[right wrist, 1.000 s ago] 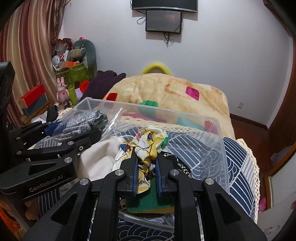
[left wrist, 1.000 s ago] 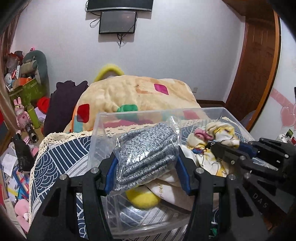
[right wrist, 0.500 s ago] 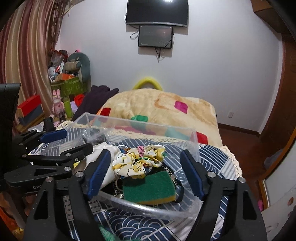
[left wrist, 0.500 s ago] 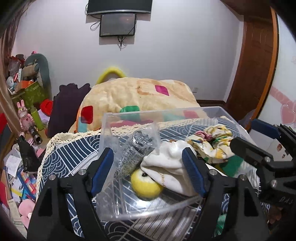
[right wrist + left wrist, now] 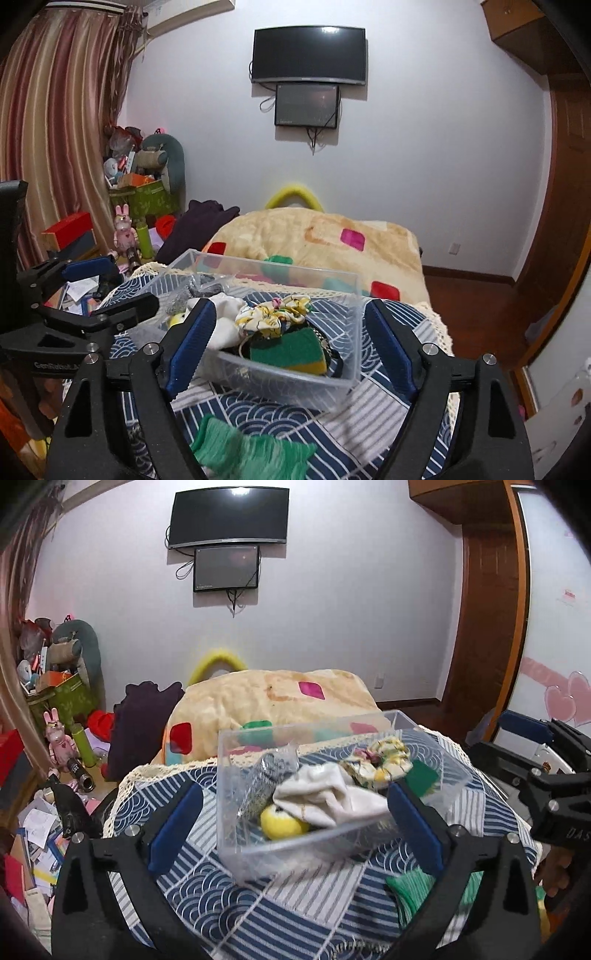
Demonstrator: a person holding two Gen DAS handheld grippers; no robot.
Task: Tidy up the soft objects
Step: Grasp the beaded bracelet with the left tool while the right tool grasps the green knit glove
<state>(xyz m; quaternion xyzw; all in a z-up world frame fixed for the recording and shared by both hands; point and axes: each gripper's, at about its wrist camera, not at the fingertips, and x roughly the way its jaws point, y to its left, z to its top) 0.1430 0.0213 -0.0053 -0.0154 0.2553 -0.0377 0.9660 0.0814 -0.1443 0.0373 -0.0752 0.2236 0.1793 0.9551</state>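
Observation:
A clear plastic bin (image 5: 258, 853) (image 5: 347, 373) stands on the blue patterned cloth. It holds bagged grey socks (image 5: 264, 779), a white cloth (image 5: 325, 797), a yellow soft ball (image 5: 282, 823), a floral scrunchie (image 5: 384, 760) (image 5: 273, 317) and a green-yellow sponge (image 5: 288, 350). My left gripper (image 5: 293, 827) is open and empty, drawn back in front of the bin. My right gripper (image 5: 291, 347) is open and empty, also back from the bin. A green knit piece (image 5: 251, 450) (image 5: 417, 882) lies on the cloth outside the bin, near me.
The cloth-covered table (image 5: 229, 904) has a lace edge. Behind it is a bed with a yellow blanket (image 5: 273, 698). Clutter, toys and boxes (image 5: 59, 716) fill the floor at left. A wooden door (image 5: 484, 627) is at right.
Both grippers opened, letting go of the bagged socks and the scrunchie into the bin, then pulled back and up away from the bin.

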